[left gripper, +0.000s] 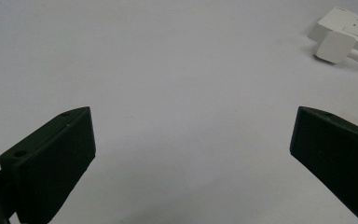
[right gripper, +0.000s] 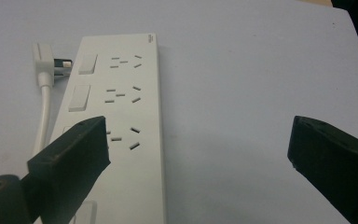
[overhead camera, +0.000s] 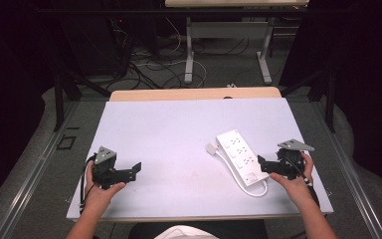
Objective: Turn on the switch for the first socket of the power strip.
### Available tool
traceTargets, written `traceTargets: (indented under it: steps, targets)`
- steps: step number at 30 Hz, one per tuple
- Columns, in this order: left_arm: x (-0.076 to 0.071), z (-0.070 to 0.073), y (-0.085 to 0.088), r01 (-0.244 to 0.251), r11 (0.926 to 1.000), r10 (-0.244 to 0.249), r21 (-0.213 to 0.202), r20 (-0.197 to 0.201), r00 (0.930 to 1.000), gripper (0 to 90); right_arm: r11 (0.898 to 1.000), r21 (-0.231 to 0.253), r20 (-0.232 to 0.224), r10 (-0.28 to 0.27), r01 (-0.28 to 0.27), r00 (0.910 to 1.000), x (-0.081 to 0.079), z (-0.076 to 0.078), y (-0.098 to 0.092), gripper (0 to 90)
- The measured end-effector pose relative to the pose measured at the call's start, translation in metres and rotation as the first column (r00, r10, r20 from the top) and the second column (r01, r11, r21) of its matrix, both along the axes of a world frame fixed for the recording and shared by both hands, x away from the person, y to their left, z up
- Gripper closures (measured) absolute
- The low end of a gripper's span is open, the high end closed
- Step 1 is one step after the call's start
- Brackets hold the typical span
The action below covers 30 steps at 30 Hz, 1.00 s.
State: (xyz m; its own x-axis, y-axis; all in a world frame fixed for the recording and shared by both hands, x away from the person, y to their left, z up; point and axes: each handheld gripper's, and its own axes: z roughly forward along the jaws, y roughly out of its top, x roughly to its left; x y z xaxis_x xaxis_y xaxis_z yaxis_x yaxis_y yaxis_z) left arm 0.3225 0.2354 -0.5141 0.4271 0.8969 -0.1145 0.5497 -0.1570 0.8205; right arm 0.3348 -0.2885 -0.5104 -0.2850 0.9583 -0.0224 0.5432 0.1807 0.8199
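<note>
Left tool (overhead camera: pixel 135 169) sits low over the bare left part of the worktop (overhead camera: pixel 179 129), jaws spread wide and holding nothing; in the left gripper view the white surface shows between them, with the plug (left gripper: pixel 334 46) far off at upper right. Power strip (overhead camera: pixel 238 157) lies flat on the right half of the worktop, angled, its cord (overhead camera: pixel 258 191) looping round the near end and running along its left edge to the plug, which rests just beside the far corner, prongs out and not seated in any socket. Right tool (overhead camera: pixel 262 164) hovers at the strip's near right edge, jaws also spread, empty; in the right gripper view one jaw overlaps the strip's (right gripper: pixel 121 116) switch column while the other stands well clear over bare worktop. Risks, as judged: closing from this offset would likely catch only one long edge, so the light strip could pivot or skid rather than lift. The jaw over the switches (right gripper: pixel 87 64) may press one. Dragging the strip could tug the loose cord and swing the plug away from the left tool's reach.
</note>
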Motion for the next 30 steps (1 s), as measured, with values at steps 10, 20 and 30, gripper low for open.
traceTargets:
  steps: [10,20,30]
  targets:
    - [-0.001,-0.002,0.003,-0.002,1.0,0.002,0.001,-0.041,0.9992,0.1,1.0,0.014,0.002,-0.005,0.005,1.0,0.0,0.001,0.002,17.1]
    - [-0.008,-0.001,0.004,-0.008,0.9999,0.008,0.008,-0.028,0.9996,0.2,0.999,-0.017,0.018,0.037,-0.037,0.9991,0.0,0.007,0.008,35.1]
    - [-0.011,-0.001,0.007,-0.026,0.9996,0.026,0.008,-0.019,0.9995,2.0,0.996,-0.004,-0.014,0.085,-0.086,0.9962,0.001,0.01,0.02,43.2]
